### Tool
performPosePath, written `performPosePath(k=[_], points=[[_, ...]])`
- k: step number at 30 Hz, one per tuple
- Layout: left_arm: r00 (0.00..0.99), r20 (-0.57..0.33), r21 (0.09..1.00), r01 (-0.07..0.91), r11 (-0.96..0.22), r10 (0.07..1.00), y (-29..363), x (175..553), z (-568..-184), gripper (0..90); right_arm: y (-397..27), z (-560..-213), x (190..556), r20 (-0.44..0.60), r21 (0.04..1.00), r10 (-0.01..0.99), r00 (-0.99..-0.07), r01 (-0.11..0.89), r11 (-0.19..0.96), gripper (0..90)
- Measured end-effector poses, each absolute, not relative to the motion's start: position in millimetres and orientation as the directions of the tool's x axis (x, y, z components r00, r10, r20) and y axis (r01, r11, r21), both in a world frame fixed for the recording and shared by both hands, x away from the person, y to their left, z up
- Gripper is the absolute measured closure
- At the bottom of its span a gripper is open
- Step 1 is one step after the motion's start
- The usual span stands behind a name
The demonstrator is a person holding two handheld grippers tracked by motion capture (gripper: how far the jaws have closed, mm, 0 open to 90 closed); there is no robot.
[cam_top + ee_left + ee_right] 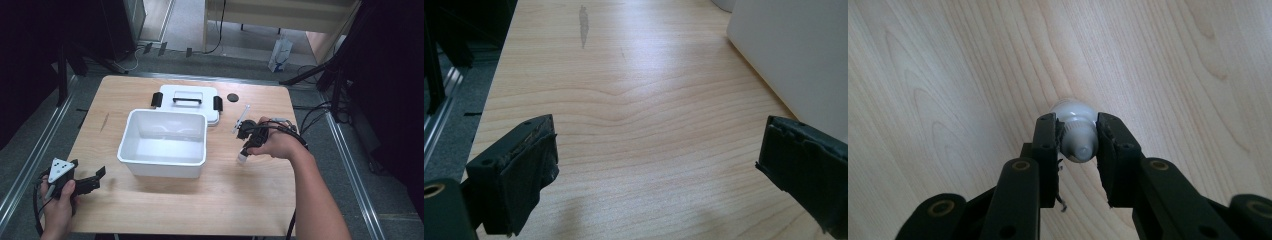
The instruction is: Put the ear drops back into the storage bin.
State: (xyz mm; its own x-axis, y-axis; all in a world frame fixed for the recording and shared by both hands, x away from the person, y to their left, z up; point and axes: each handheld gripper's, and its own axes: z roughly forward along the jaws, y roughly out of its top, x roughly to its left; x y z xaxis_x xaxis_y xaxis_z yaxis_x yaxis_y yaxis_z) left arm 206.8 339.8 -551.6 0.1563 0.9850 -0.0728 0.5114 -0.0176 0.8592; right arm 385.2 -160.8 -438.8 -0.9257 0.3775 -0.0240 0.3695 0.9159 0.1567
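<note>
- Right of centre in the high view: right gripper (248, 141), tipped down over the wooden surface (240, 200), in the person's right hand (277, 144).
- Centre of the right gripper view: fingers (1047, 145) clamped on a small white bottle (1077, 132), one pad on each side, rounded end towards the wood beyond.
- Same bottle in the high view as a small white shape under the right gripper (too small there to make out more), near the right side of the white tub (165, 140) but apart from it.
- Lower left corner of the high view: left gripper (92, 181), grey three-cornered plate on top, held in the left hand (59, 202) at the surface's near left edge.
- Left gripper view: fingers (519, 180) wide apart at the lower left and lower right of the frame, bare wood between them, nothing gripped.
- Upper right of the left gripper view: white wall of the tub, well ahead of the fingers.
- Centre of the high view: tub open, standing on the surface, inside pale and bare as far as can be seen.
- Just above the tub in the high view: white lid (189, 100) lying flat (black handle on top, black clasp at each end), its lower edge hidden behind the tub's far rim.
- Right of the lid: small black disc (232, 97) on the wood.
- Above the right gripper: thin white stick-like item (242, 118), lying slanted, just beside the gripper; contact not clear.
</note>
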Motion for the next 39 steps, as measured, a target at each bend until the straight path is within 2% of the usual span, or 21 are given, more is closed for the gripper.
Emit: performPosePath(k=[13,21,27,39], points=[[0.143,-0.065,0.856,0.517,-0.019,0.988,338.4,207.5,-551.7,3.0,-146.7,-400.8,382.6,-0.036,0.199,0.335,-0.941,0.322,0.926,72.1],[0.146,-0.065,0.858,0.513,-0.019,0.987,338.6,207.4,-551.7,3.0,-118.7,-365.5,382.0,-0.032,0.239,0.307,-0.951,0.291,0.926,72.1],[0.151,-0.071,0.857,0.515,-0.018,0.986,339.3,207.4,-551.6,3.0,-102.0,-354.2,385.9,-0.029,0.250,0.290,-0.957,0.274,0.929,72.1],[0.159,-0.074,0.856,0.516,-0.019,0.985,339.7,207.4,-551.6,3.1,-66.7,-325.7,390.3,-0.065,0.217,0.237,-0.969,0.218,0.952,72.1]])
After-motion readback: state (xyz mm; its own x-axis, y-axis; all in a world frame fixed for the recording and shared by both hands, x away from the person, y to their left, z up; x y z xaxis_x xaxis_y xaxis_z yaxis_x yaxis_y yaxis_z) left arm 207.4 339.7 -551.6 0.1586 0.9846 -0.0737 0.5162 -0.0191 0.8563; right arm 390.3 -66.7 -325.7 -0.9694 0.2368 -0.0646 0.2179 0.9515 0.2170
